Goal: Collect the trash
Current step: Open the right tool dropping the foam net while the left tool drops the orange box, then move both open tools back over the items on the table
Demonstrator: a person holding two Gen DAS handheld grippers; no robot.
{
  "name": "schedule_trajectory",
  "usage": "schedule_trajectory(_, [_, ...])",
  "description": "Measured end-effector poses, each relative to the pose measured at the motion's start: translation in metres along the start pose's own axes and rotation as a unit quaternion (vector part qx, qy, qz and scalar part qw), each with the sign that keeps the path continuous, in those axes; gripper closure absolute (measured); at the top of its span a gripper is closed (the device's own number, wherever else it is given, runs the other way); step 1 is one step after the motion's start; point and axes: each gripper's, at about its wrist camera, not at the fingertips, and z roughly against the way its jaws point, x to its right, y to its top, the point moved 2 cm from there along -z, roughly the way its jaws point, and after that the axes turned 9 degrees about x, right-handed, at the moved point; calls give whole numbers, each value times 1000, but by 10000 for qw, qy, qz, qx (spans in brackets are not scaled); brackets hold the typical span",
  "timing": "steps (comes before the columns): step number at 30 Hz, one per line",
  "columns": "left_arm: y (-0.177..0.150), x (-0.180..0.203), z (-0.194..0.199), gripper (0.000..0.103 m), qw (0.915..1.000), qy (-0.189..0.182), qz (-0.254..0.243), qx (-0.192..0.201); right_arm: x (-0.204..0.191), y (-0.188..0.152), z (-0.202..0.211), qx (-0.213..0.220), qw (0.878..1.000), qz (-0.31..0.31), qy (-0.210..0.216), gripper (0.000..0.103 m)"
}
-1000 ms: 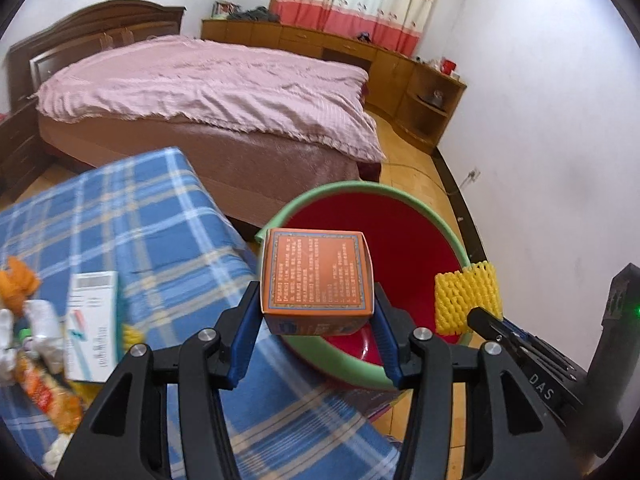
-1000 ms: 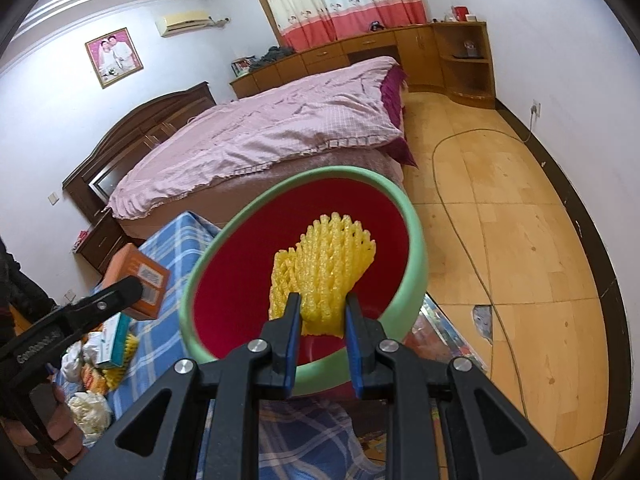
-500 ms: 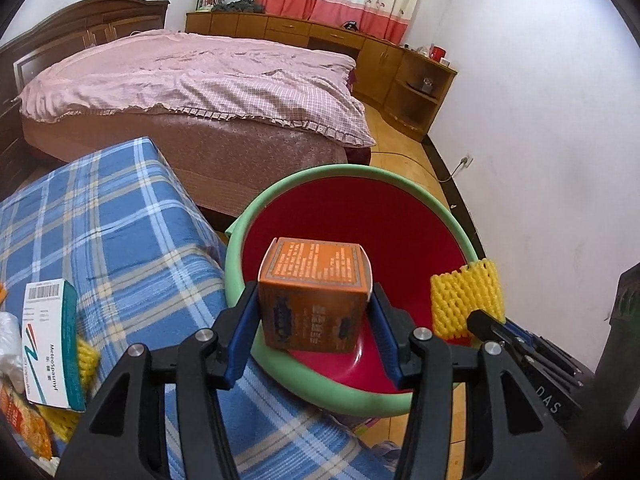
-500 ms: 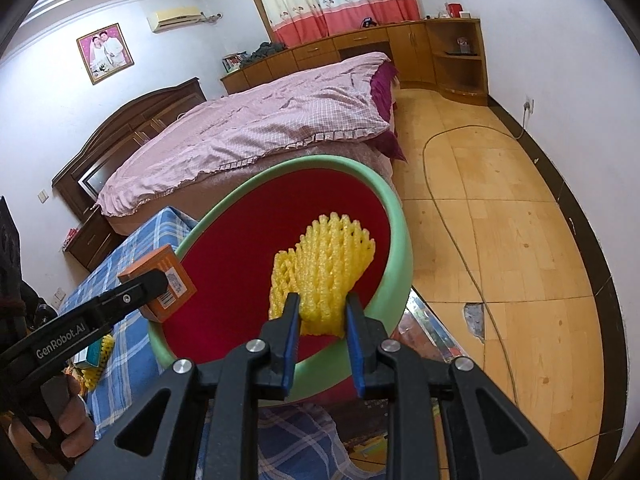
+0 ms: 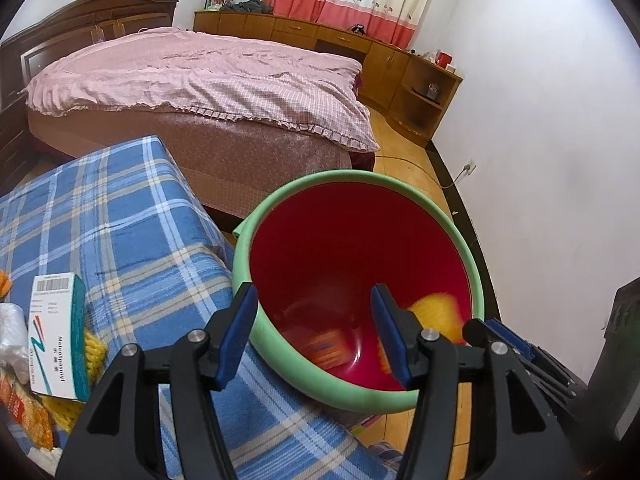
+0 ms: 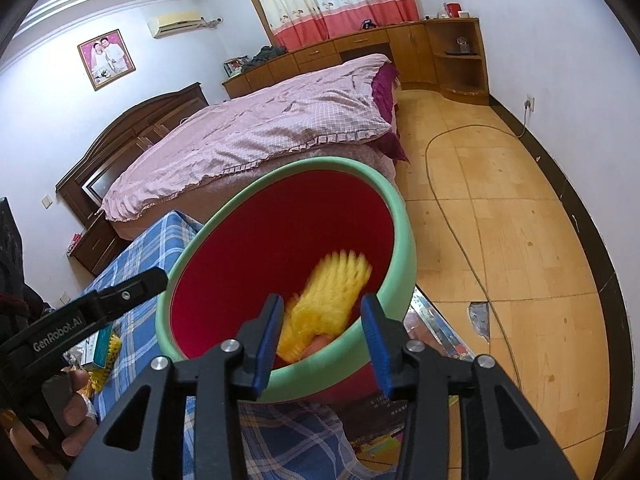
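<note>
You've released both items, the orange box (image 5: 328, 346) and yellow foam net (image 6: 320, 304) now falling into the basin (image 5: 280, 200); keep your left gripper (image 5: 314, 332) and right gripper (image 6: 322, 338), fingers apart, over its rim.

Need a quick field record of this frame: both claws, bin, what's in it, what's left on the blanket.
left claw: open, empty, over the bin
right claw: open, empty, over the bin
bin: red inside, green rim, beside the blue plaid blanket
orange box: blurred, inside bin
yellow foam net: blurred, inside bin
left on blanket: white-teal medicine box, other wrappers at the left edge
</note>
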Motion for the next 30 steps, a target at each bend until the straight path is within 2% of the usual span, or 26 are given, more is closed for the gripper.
schedule_trajectory(5, [2, -6, 11, 44, 9999, 70, 59, 41, -2, 2, 4, 82, 10000, -10, 17, 54])
schedule_trajectory(11, [3, -16, 29, 44, 9996, 214, 128, 124, -10, 5, 15, 187, 9998, -6, 93, 52])
schedule_trajectory(25, [6, -57, 90, 44, 9959, 689, 414, 424, -52, 3, 38, 184, 9989, 48, 425, 42])
schedule_trajectory(30, [7, -76, 114, 44, 9931, 944, 446, 534, -71, -1, 43, 136, 9980, 121, 612, 42])
